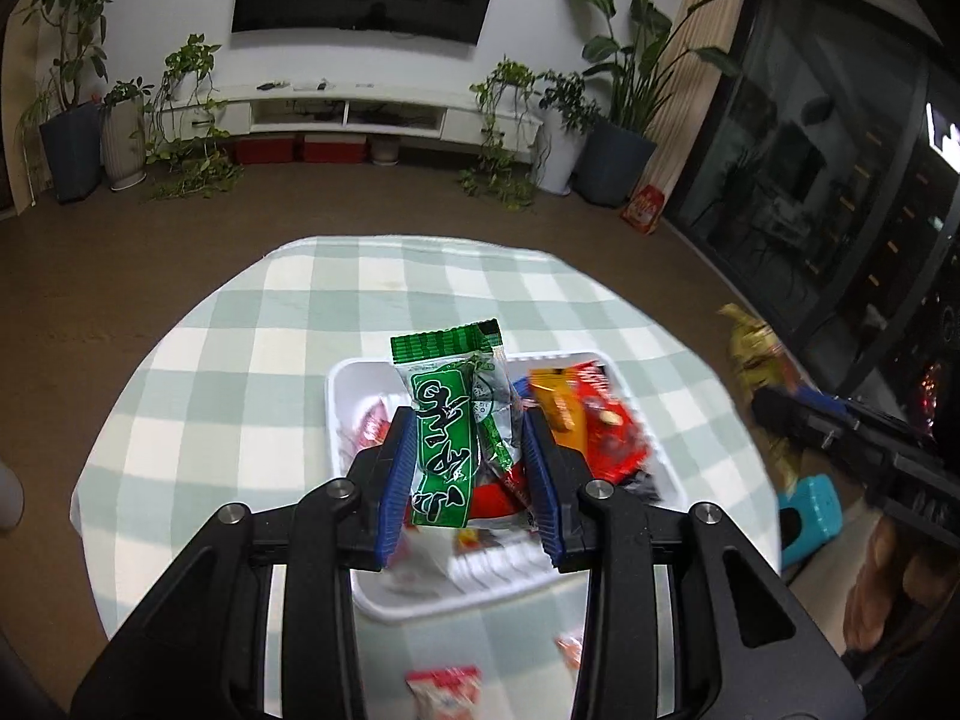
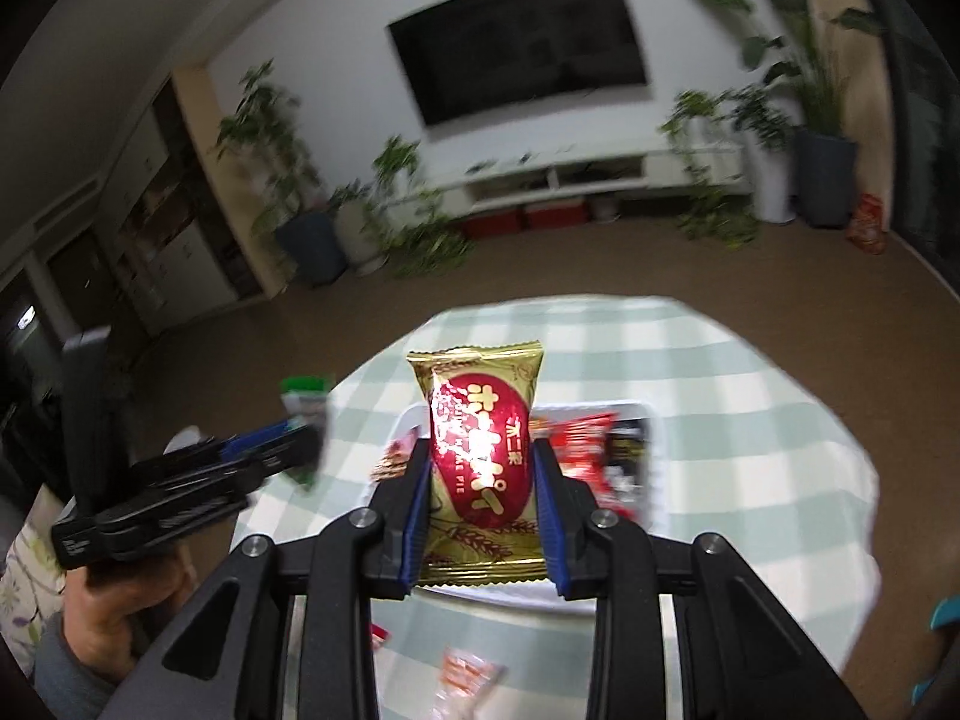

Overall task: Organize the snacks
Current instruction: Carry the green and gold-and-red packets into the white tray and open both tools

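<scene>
Each claw was clamped on one snack, the left claw [image 1: 471, 456] a green packet [image 1: 451, 420], the right claw [image 2: 483, 504] a gold pie [image 2: 480, 456], above a part-filled white tray [image 1: 336, 384]; loose packets [image 1: 447, 687] lay near on the checked counter [image 1: 240, 372], unsorted.

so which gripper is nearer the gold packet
Right. The right gripper is shut on the gold packet itself, above the white tray. The left gripper is off to its side, holding a green packet.
</scene>
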The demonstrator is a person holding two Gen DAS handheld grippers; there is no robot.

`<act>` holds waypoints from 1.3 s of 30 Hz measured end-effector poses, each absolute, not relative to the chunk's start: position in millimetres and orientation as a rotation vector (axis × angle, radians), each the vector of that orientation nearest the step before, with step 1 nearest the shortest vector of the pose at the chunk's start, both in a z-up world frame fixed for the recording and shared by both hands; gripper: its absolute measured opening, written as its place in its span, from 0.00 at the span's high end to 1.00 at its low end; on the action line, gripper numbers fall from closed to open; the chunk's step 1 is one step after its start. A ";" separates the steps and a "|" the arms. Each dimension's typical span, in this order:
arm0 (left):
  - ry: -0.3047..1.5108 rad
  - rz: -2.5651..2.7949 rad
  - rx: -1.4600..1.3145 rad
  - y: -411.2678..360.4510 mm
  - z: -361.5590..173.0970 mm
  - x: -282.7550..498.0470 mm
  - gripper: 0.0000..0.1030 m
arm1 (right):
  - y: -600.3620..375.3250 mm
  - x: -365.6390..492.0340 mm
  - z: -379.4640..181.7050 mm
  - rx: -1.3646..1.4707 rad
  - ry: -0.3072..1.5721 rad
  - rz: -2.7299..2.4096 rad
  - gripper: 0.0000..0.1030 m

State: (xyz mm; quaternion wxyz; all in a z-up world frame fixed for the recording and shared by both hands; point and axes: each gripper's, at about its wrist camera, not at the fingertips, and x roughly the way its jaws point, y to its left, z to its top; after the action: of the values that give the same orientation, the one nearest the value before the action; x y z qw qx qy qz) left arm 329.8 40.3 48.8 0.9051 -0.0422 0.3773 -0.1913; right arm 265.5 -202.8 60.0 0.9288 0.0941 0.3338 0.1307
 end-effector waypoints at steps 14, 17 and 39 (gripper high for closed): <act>0.919 -0.408 0.026 19.2 -39.6 408.2 0.68 | -137.1 358.5 -24.5 -0.022 0.872 0.204 0.67; 0.932 -0.409 0.045 17.5 -52.6 411.8 0.65 | -139.7 364.5 -34.3 -0.039 0.886 0.182 0.67; 0.956 -0.388 0.052 17.5 -67.6 416.1 0.45 | -142.1 373.8 -57.1 -0.103 0.913 0.194 0.65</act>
State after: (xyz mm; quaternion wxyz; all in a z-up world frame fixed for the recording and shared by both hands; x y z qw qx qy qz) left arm 416.1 17.5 -67.6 0.8696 0.0251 0.4570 -0.1855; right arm 373.8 -142.1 -57.1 0.8918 -0.0495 0.4400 0.0935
